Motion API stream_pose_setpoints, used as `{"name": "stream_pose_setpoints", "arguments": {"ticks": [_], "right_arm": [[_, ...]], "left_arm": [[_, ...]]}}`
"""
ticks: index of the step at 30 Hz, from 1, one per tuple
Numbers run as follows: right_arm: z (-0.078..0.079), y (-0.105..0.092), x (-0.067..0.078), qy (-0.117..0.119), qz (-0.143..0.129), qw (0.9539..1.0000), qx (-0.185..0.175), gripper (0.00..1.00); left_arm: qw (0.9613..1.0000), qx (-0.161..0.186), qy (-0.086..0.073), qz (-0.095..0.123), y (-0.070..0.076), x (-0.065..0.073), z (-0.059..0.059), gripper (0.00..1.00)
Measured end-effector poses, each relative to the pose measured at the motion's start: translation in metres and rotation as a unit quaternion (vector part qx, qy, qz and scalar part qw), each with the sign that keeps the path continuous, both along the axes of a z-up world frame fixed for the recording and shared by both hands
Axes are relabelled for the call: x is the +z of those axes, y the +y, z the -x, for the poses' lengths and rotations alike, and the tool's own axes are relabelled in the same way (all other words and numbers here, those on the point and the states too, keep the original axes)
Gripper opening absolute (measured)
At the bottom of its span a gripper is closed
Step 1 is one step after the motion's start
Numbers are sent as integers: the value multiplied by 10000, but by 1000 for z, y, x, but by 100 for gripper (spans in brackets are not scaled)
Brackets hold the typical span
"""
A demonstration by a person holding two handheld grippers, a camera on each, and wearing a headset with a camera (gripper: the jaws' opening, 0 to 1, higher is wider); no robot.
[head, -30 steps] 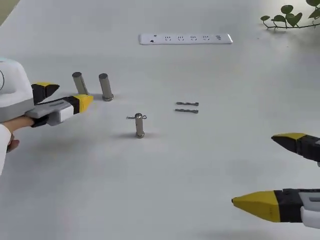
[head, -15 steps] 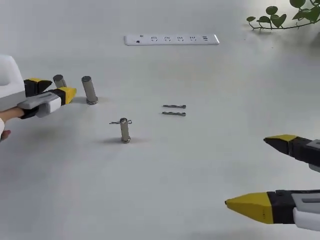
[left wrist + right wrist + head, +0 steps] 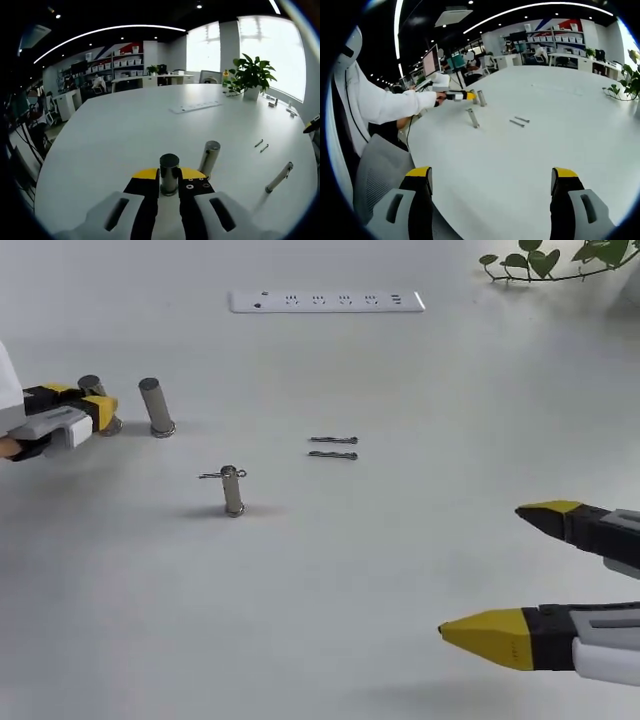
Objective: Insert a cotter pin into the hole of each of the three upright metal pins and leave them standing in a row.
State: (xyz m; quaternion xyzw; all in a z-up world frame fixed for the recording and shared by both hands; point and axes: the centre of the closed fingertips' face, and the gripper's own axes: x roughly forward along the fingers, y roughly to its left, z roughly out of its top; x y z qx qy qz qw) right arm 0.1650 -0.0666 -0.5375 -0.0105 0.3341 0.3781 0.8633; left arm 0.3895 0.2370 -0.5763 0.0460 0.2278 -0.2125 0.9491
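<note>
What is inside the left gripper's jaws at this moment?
One upright metal pin, with the left gripper shut on its sides. Its flat top and front face show. The jaws cover its flanks, so its hole cannot be seen.

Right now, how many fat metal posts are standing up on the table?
3. The first grey metal cylinder pin stands between the jaws of the left gripper; the second stands beside it; the third, apart, carries a thin wire cotter pin. None seems hidden.

Leftmost pin (image 3: 90, 386) partly behind left claw (image 3: 82, 402)
</note>
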Motion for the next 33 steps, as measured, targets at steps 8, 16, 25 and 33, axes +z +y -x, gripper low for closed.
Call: {"name": "stream_pose_setpoints", "arguments": {"ticks": [8, 16, 25, 33], "right_arm": [[1, 0, -2, 35, 27, 10000, 19, 96], [-1, -1, 3, -35, -6, 10000, -37, 95], [-4, -2, 14, -262, -121, 9995, -129, 95], [-2, -3, 17, -382, -187, 9990, -137, 95]], "left_arm": [[9999, 62, 105, 116, 1, 0, 0, 10], [9998, -79, 115, -113, 7, 11, 16, 9], [9996, -265, -68, -13, 5, 59, 58, 9], [9977, -311, -298, 523, -23, 97, 99, 9]]}}
